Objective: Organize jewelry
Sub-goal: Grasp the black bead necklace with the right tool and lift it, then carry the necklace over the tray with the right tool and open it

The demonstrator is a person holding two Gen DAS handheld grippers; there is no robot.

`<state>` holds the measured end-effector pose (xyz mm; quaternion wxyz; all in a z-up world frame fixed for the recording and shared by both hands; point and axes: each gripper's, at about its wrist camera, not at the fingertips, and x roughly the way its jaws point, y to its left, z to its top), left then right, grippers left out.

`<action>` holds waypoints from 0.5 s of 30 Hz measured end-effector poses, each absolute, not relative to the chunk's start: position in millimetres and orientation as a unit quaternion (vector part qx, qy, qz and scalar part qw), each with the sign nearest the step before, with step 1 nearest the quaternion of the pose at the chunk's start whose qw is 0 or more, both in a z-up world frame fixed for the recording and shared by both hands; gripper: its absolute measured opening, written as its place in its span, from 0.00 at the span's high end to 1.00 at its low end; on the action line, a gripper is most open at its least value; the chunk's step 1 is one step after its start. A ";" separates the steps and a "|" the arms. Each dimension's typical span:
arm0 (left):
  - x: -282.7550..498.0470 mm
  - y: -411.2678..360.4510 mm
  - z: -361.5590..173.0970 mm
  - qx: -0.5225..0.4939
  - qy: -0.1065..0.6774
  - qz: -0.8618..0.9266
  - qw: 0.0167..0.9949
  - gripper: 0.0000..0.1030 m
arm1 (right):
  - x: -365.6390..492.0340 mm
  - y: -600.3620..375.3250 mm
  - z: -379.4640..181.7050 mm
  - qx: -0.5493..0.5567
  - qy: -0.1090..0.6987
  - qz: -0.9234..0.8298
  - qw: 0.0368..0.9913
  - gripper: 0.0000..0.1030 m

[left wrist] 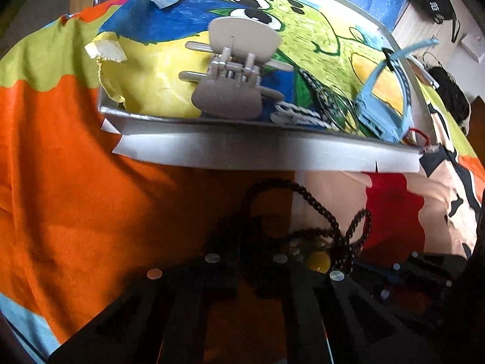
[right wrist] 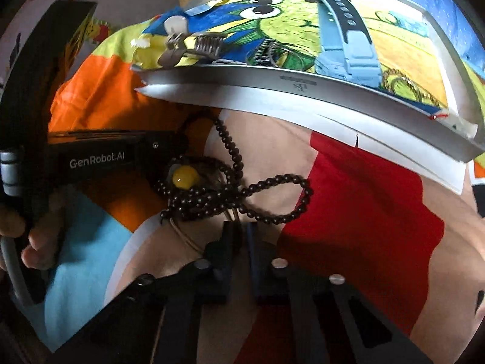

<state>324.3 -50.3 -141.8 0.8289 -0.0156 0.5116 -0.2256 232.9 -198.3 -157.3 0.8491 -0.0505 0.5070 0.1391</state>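
A long necklace of dark beads (right wrist: 233, 151) with one yellow bead (right wrist: 183, 177) lies in loops on the colourful cloth, in front of the tray. My left gripper (left wrist: 247, 236) is shut on the bunched beads next to the yellow bead (left wrist: 318, 261); from the right wrist view it (right wrist: 169, 163) comes in from the left. My right gripper (right wrist: 241, 230) is shut at the near side of the bunch, its tips on the strand. Its dark body also shows in the left wrist view (left wrist: 360, 264). A loop of the necklace (left wrist: 322, 210) trails toward the tray.
The shallow grey tray (left wrist: 242, 127) is lined with a cartoon drawing. It holds a grey claw hair clip (left wrist: 233, 72), a blue watch (left wrist: 382, 112), chains and a gold bracelet (right wrist: 403, 85). White paper sticks out under its front edge. A person's hand (right wrist: 39, 242) holds the left gripper's handle.
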 end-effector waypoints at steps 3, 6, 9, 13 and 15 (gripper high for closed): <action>312.2 -44.9 -136.7 -0.017 0.515 -0.220 0.829 0.97 | 228.8 -202.6 -154.1 -0.051 0.507 0.134 0.850 0.97; 301.5 -40.8 -128.7 -0.028 0.513 -0.204 0.834 0.97 | 222.5 -207.3 -150.3 -0.064 0.498 0.119 0.856 0.97; 288.3 -33.4 -121.0 -0.032 0.508 -0.189 0.840 0.97 | 215.8 -218.6 -144.0 -0.077 0.484 0.098 0.866 0.97; 262.0 -25.3 -104.5 -0.027 0.490 -0.165 0.856 0.97 | 207.3 -238.1 -128.9 -0.072 0.460 0.070 0.882 0.97; 248.9 -21.6 -96.4 -0.016 0.478 -0.156 0.864 0.97 | 203.5 -246.5 -116.2 -0.070 0.437 0.057 0.895 0.97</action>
